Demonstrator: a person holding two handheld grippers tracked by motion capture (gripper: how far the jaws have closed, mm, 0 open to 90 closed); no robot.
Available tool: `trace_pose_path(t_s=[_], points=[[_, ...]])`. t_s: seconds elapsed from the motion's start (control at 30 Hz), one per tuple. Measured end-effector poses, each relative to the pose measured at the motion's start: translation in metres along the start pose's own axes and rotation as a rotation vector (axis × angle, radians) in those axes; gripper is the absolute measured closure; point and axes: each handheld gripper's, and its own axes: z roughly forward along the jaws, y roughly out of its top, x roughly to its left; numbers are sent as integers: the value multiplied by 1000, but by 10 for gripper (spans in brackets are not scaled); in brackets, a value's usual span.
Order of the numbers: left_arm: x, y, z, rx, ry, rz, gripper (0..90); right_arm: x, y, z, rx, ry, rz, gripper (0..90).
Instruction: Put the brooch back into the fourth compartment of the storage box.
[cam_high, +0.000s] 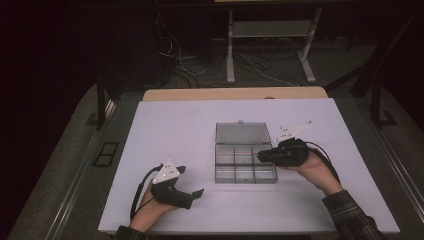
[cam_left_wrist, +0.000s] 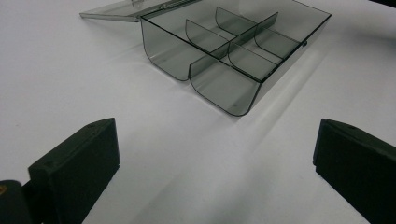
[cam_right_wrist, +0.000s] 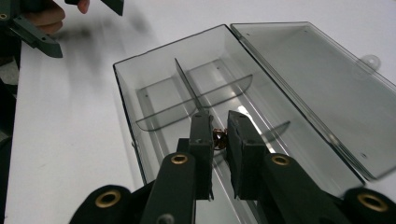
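Note:
A smoky clear plastic box (cam_high: 245, 162) with several compartments lies in the middle of the white table, its lid (cam_high: 243, 133) folded flat behind it. My right gripper (cam_right_wrist: 219, 122) hangs over the box's right side, shut on a small brown metallic piece (cam_right_wrist: 218, 139); in the high view the right gripper (cam_high: 261, 156) reaches in from the box's right edge. The compartments I can see hold nothing. My left gripper (cam_high: 191, 181) rests near the front left of the table, jaws wide open with nothing between them. It faces the box (cam_left_wrist: 233, 51) from a short distance.
The white table top (cam_high: 175, 125) ends at a wooden strip (cam_high: 235, 93) at the back. Behind it are a desk's white legs (cam_high: 230, 55) and loose cables on the floor. Bare surface lies left of the box and along the front.

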Motion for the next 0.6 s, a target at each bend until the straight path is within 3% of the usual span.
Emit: trace_pose_path(t_s=[0.6], points=[[-1,0,-1,2,-2,4,0,21,23,39,31,68,-48,800]])
